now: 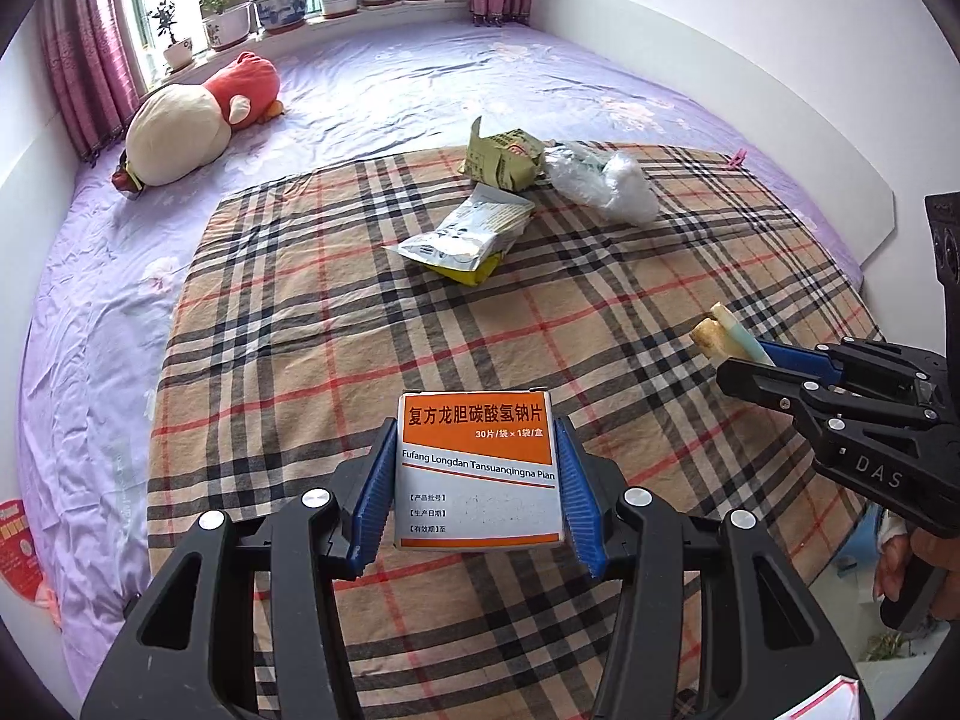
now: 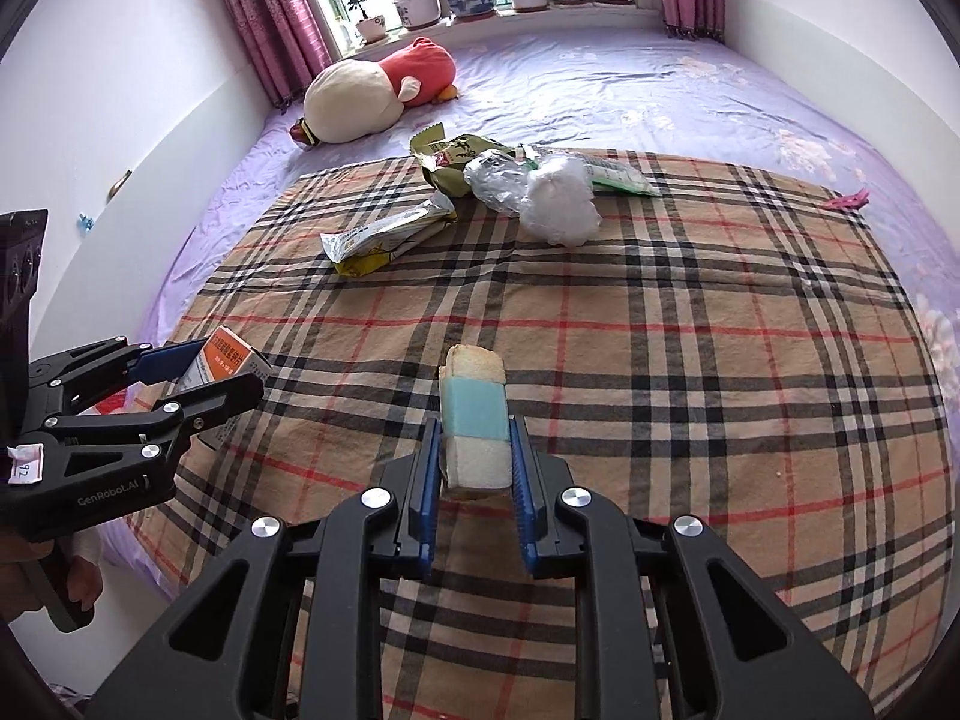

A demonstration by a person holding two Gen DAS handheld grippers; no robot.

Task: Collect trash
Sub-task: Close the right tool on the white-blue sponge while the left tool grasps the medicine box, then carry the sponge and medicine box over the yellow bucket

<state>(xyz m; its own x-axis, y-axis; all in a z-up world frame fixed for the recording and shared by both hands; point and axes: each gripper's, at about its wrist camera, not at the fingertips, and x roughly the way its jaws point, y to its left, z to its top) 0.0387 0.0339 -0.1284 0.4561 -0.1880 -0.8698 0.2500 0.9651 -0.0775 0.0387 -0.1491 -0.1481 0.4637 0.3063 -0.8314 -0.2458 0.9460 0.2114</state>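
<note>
Nearest, the left gripper (image 1: 477, 474) clamps an orange-and-white medicine box (image 1: 477, 468) above the plaid blanket (image 1: 300, 330); beside it the right gripper (image 2: 474, 462) pinches a worn sponge (image 2: 471, 420). Toward the blanket's far edge lie a silver pouch (image 1: 462, 234), a green wrapper (image 1: 504, 159) and crumpled plastic (image 1: 606, 180).

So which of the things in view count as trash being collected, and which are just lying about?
Trash:
- medicine box, clamped in the left gripper
- sponge piece, clamped in the right gripper
- silver wrapper
- green packet
- crumpled plastic bag

Lying about:
- plush toy
- potted plants
- pink clothes peg
- plaid blanket
</note>
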